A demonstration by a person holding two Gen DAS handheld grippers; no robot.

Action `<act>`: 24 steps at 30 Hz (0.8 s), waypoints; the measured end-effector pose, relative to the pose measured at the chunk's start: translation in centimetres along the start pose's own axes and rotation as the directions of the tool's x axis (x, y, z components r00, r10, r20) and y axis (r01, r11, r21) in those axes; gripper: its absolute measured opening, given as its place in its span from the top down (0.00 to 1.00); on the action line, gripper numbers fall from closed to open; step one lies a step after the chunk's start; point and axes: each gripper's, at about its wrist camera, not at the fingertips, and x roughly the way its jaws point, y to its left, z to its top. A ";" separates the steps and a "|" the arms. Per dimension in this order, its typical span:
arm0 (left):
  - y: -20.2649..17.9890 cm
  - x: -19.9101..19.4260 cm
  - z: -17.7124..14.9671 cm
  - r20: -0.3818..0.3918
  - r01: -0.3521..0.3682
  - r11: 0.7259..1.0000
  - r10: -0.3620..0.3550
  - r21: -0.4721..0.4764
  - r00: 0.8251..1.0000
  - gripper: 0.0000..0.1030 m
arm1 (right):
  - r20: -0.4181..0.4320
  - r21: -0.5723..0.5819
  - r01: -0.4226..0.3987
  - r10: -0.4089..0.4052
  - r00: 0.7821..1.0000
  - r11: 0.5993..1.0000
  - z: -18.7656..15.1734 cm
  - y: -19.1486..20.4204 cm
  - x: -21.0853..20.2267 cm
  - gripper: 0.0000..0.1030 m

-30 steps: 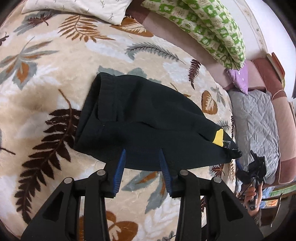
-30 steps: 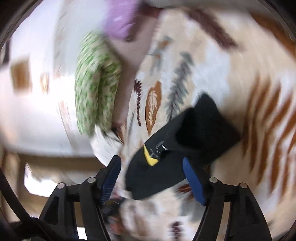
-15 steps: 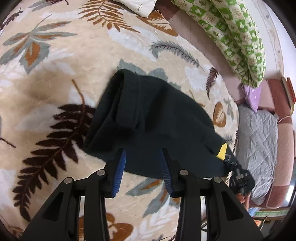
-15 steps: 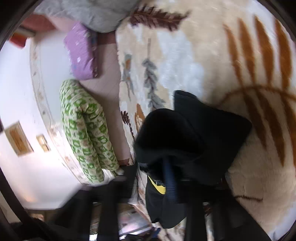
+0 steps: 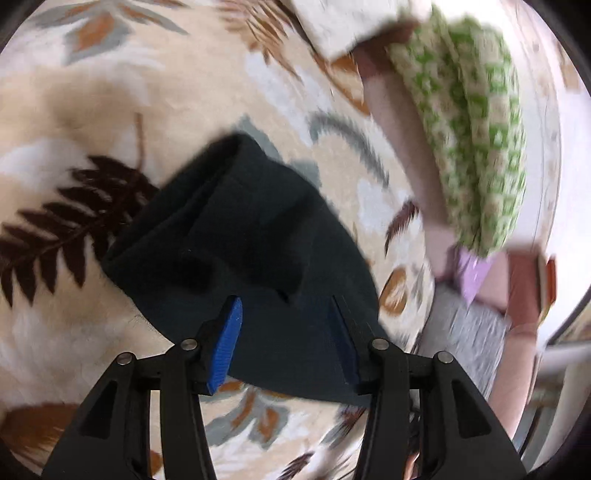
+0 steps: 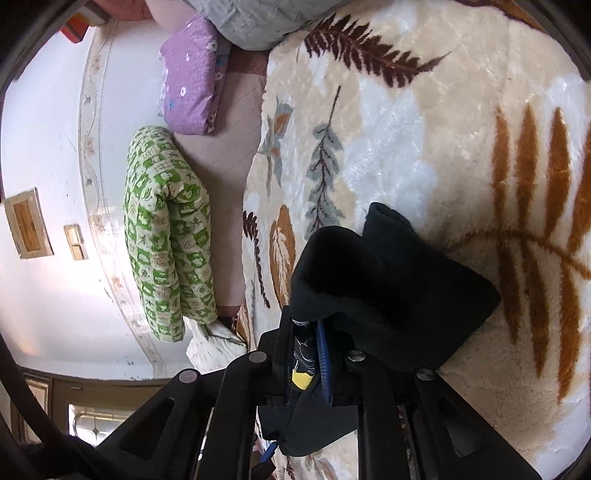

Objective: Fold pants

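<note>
The black pants (image 5: 236, 251) lie partly folded on a cream blanket with leaf prints (image 5: 74, 110). In the left wrist view my left gripper (image 5: 284, 339) is open, its blue pads over the near edge of the pants, holding nothing. In the right wrist view my right gripper (image 6: 310, 347) is shut on the end of the black pants (image 6: 388, 288) with the yellow label (image 6: 301, 380), and lifts that end so the cloth drapes over the fingers.
A green patterned bolster (image 6: 162, 236) and a purple pillow (image 6: 192, 74) lie along the bed's edge by the wall. A grey quilt (image 5: 469, 339) lies at the right in the left wrist view. A white pillow (image 5: 343, 22) sits at the top.
My right gripper has closed on the labelled end of the pants and raised it. My left gripper has moved forward over the pants' near edge and stays open.
</note>
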 end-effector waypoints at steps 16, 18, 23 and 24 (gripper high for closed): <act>0.1 4.5 3.0 -0.011 -0.156 0.984 0.156 -0.083 0.988 0.80 | 0.020 -0.054 0.019 -0.018 1.000 0.998 0.4 -0.1 0.2 0.92; 0.0 4.2 3.1 -0.020 -0.158 0.986 0.158 -0.060 0.987 0.82 | 0.031 -0.080 0.030 -0.027 0.999 0.996 0.6 0.1 0.1 0.96; -1.6 2.8 2.8 0.007 -0.181 0.982 0.181 0.046 0.983 0.85 | 0.057 -0.192 0.050 -0.040 0.998 0.980 0.6 2.3 -0.4 0.96; -2.1 2.4 2.7 0.016 -0.183 0.981 0.182 0.068 0.983 0.86 | 0.062 -0.219 0.052 -0.040 0.997 0.974 0.5 3.0 -0.5 0.96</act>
